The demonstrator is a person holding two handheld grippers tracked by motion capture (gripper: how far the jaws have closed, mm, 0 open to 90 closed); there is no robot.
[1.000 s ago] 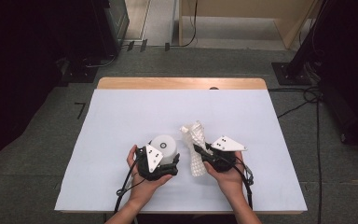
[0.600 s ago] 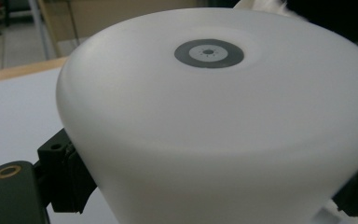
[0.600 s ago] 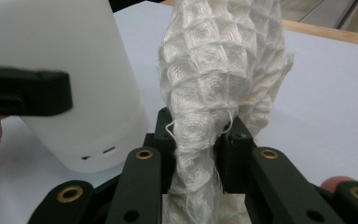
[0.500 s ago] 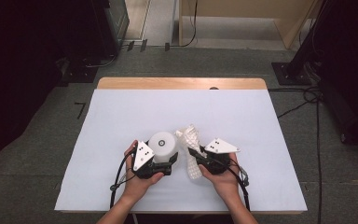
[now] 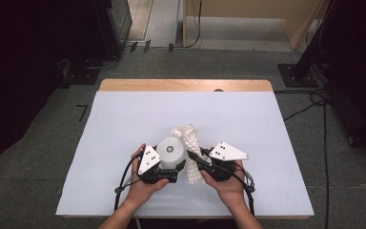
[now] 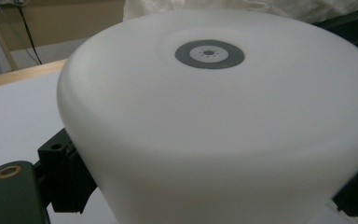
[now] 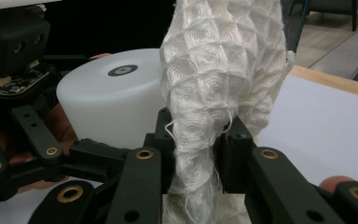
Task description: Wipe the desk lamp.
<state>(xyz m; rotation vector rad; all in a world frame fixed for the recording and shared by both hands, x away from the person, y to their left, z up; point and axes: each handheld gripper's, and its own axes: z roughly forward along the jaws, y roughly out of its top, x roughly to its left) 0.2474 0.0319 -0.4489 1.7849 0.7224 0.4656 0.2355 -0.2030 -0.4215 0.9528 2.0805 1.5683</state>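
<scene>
A white upside-down cup point(image 5: 170, 151), with a grey ring mark on its flat top, stands near the table's front middle. My left gripper point(image 5: 164, 168) is shut on it, with black jaws on both sides of the cup point(image 6: 214, 121). A white waffle-weave cloth point(image 5: 189, 139) hangs bunched just right of the cup and touches its side. My right gripper point(image 7: 198, 163) is shut on the cloth point(image 7: 219, 79), pinching it low down. The cup point(image 7: 114, 105) shows just behind that gripper's left jaw. In the high view, the right gripper point(image 5: 194, 161) points left toward the cup.
A white sheet point(image 5: 124, 124) covers the table, with a bare wooden strip point(image 5: 186, 85) along the far edge. Cables trail from both grippers over the front edge. Dark equipment and cables stand on the floor around the table.
My right gripper has moved left and a little up with the cloth, bringing it against the cup. The left hand has turned slightly on the cup but stays in place.
</scene>
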